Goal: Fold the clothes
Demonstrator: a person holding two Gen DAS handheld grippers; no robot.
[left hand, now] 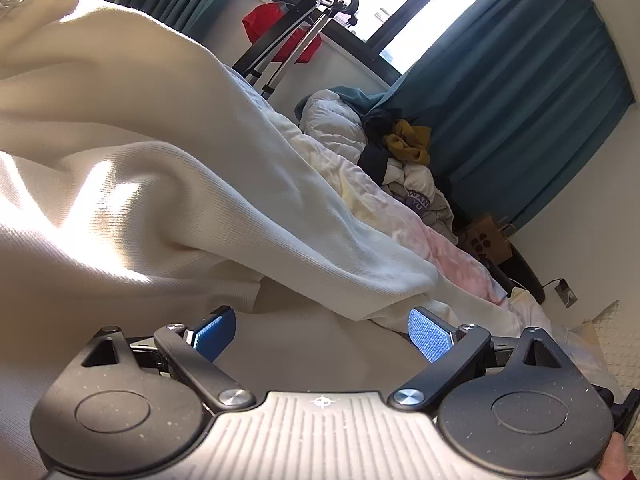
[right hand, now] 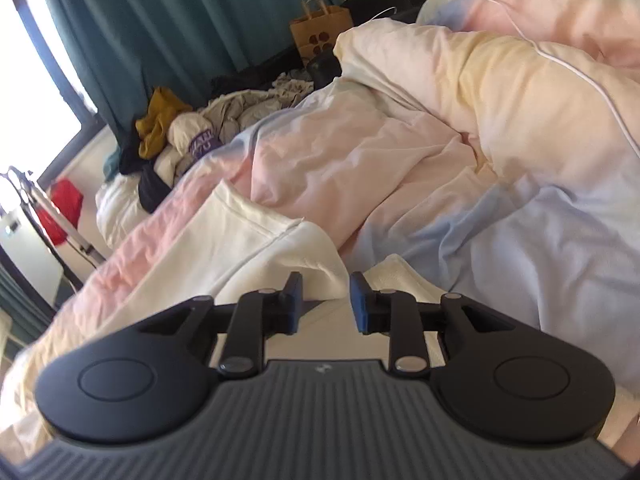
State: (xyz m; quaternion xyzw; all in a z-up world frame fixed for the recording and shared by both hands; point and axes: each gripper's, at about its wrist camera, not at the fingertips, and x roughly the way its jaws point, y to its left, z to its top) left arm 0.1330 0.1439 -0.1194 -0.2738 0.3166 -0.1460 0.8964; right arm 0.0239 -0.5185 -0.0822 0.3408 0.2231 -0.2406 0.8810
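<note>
A cream ribbed garment (left hand: 160, 160) fills the left wrist view, draped in thick folds over the bed, with one long sleeve-like fold running down to the right. My left gripper (left hand: 322, 316) stands wide open just short of that fold, with nothing between its blue pads (left hand: 430, 334). In the right wrist view the same cream garment (right hand: 240, 240) lies on the pastel duvet (right hand: 440, 140), one hemmed edge turned over. My right gripper (right hand: 326, 284) hovers at the garment's near edge. Its jaws stand partly apart and the gap between them is bare.
A pile of unfolded clothes (right hand: 180, 136), mustard, white and dark, lies at the bed's far end by the teal curtain (right hand: 160, 20). A brown paper bag (right hand: 320, 28) stands on the floor beyond. A metal stand (left hand: 296, 20) and a red bag (left hand: 264, 20) are by the window.
</note>
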